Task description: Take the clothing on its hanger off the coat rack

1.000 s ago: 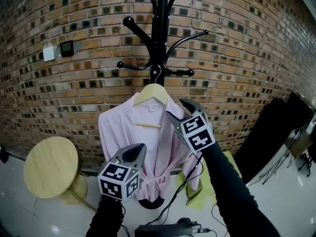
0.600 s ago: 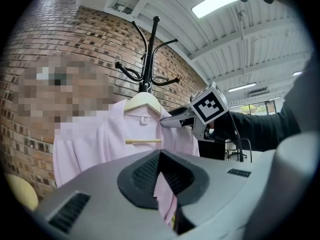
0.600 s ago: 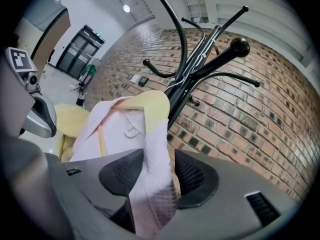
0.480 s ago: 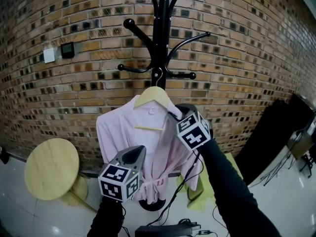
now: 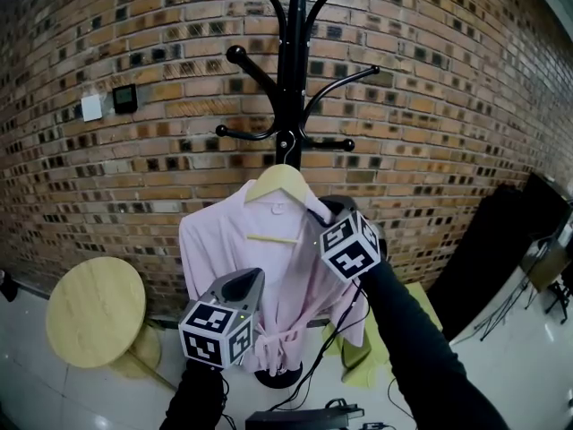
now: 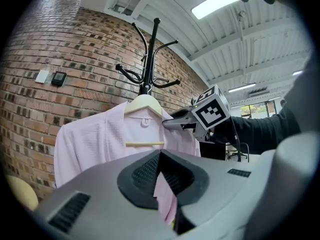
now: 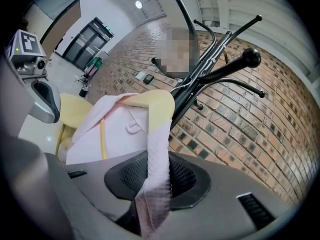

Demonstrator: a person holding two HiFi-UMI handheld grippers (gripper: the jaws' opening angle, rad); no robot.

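Pale wood at the far left: looking down on a round stool (image 5: 96, 312) standing on the shiny floor (image 5: 36, 392) at the foot of the brick wall (image 5: 430, 106), with a white switch (image 5: 90, 107) and a dark wall panel (image 5: 124, 98) side by side higher up. Moving rightward, finding the left gripper (image 5: 243, 282) low in the head view, pointing level toward the garment and hanging well short of it; showing, in the left gripper view, jaws pressed together at the tips and pinching nothing, with only pink cloth far beyond them. Coming next to the pink robe (image 5: 224, 249), draping over a wooden hanger (image 5: 279, 179) and hanging from the black coat rack (image 5: 294, 61), belt knotted at the waist, hem reaching down toward the rack's base. Finding the right gripper (image 6: 169, 123) at the robe's right-hand shoulder, reaching in on a black sleeve (image 5: 412, 330); having just been closing its jaws, and pinching between them a fold of the shoulder fabric just below the hanger's end, as seen in the right gripper view. Noting, further right and low, a yellow-green cloth (image 5: 363, 352) lying on the floor beside the sleeve.
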